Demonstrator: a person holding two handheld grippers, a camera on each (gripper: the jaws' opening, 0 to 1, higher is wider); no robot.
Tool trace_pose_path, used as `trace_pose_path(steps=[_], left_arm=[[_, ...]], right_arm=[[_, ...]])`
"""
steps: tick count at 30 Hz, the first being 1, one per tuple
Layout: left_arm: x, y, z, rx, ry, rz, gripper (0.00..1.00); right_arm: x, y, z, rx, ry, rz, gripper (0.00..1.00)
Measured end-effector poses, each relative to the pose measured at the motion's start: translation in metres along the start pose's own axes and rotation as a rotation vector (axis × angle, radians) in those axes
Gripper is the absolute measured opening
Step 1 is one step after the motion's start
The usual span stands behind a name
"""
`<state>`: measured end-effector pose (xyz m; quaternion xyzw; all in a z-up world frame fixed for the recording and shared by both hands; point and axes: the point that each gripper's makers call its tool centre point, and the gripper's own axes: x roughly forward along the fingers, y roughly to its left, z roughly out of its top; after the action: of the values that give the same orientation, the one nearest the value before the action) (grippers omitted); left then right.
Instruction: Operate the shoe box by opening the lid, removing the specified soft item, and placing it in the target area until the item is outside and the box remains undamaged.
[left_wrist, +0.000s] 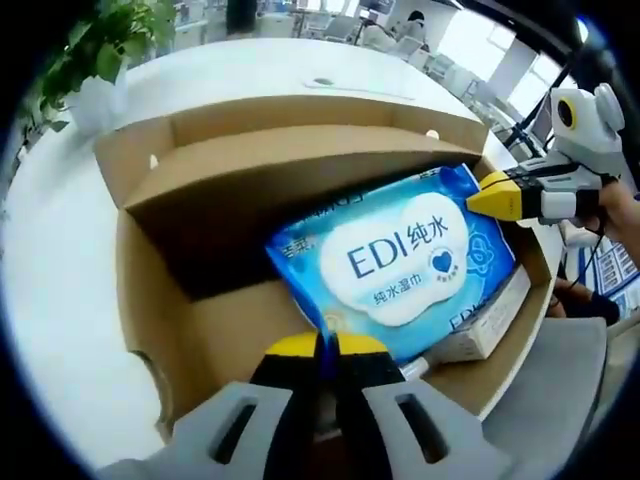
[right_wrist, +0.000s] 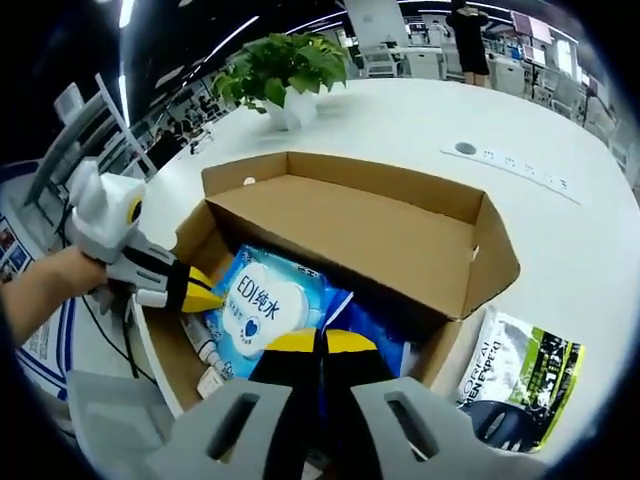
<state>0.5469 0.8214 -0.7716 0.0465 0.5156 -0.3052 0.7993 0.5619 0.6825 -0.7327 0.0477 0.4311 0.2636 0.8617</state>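
On the left, the left gripper (left_wrist: 326, 350) has its yellow-tipped jaws closed on the near edge of the blue wet-wipes pack (left_wrist: 400, 260), which lies inside the open shoe box (left_wrist: 160, 300), lid folded back. To the right, the right gripper (right_wrist: 320, 342) pinches the pack's opposite end, jaws shut. The pack looks soft, light and slick-filmed; held by both edges it should lift without sagging. A green pouch (right_wrist: 520, 375) rests on the white table (right_wrist: 560, 240) beside the box.

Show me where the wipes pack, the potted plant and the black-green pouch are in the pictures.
wipes pack (left_wrist: 400, 262): left gripper view, on its white cloud label.
potted plant (right_wrist: 283, 62): right gripper view, on its leaves.
black-green pouch (right_wrist: 520, 385): right gripper view, on its middle, beside the box.
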Motion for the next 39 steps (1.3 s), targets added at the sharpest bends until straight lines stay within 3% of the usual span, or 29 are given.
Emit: trace_pose_path(steps=[23, 39], left_arm=[[-0.037, -0.022, 0.020, -0.010, -0.105, -0.016, 0.00], [-0.053, -0.065, 0.050, 0.026, -0.166, -0.057, 0.00]], right_arm=[[-0.036, 0.003, 0.015, 0.039, -0.073, 0.007, 0.00], [-0.081, -0.020, 0.025, 0.093, -0.137, -0.010, 0.00]])
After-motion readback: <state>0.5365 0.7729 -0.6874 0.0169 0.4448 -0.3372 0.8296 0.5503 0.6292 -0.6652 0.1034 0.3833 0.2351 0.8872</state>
